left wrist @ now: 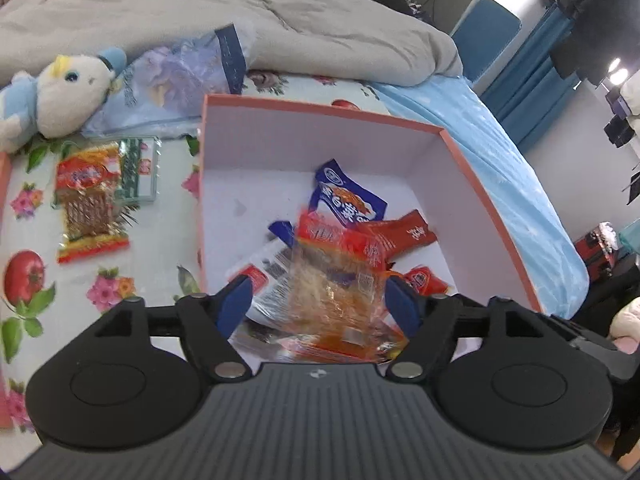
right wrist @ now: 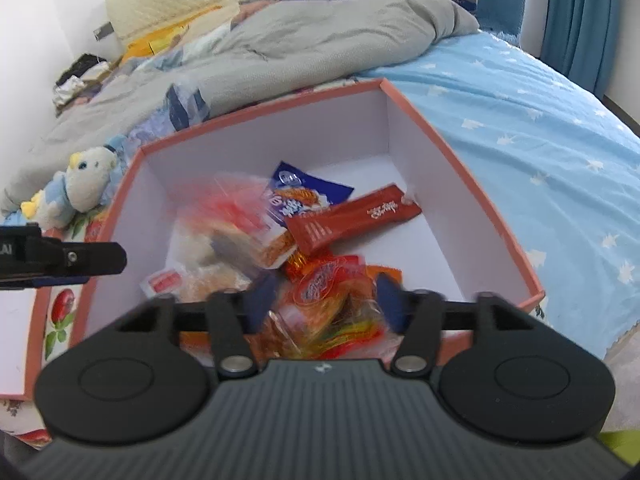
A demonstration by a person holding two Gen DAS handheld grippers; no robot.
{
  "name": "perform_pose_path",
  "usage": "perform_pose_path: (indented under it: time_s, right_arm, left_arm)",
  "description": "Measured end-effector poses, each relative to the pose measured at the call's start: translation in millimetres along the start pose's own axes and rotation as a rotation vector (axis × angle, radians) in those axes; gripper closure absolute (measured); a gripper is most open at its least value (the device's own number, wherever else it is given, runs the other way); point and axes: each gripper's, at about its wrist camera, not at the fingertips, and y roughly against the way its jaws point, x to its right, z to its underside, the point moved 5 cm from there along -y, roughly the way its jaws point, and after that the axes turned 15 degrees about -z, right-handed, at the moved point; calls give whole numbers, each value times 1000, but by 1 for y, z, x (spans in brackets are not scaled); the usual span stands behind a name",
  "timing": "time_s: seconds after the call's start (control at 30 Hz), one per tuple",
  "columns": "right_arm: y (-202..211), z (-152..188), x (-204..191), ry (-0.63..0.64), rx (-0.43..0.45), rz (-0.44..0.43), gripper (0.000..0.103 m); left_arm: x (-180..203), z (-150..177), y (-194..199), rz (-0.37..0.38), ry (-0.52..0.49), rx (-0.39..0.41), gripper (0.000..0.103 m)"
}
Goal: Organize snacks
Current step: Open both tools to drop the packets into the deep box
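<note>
A salmon-rimmed white box (left wrist: pixel 320 136) (right wrist: pixel 460 168) sits on the bed and holds several snack packets: a blue one (left wrist: pixel 348 196) (right wrist: pixel 304 188), a red stick pack (left wrist: pixel 404 232) (right wrist: pixel 356 216) and small red packs. My left gripper (left wrist: pixel 322 300) is open over the box, with a blurred clear orange packet (left wrist: pixel 336 280) between its blue fingers, seemingly falling free. My right gripper (right wrist: pixel 326 296) is open above the box; a blurred red-orange packet (right wrist: pixel 332 296) lies between its fingers. One red-orange packet (left wrist: pixel 90 196) lies outside, left of the box.
A plush duck (left wrist: pixel 60 96) (right wrist: pixel 84 184) lies at the left. A grey quilt (left wrist: pixel 240 12) is heaped behind the box. A green-edged clear pack (left wrist: pixel 138 168) lies by the outside packet. The box lid (right wrist: pixel 24 340) lies left. The blue sheet (right wrist: pixel 540 140) slopes off to the right.
</note>
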Motion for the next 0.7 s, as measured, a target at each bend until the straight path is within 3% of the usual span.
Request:
perform_pose_path:
  time_s: [0.7]
  right_arm:
    - [64,-17,-81,82,136,-93,42]
  left_arm:
    - [-67,4,114,-117,46,203,22]
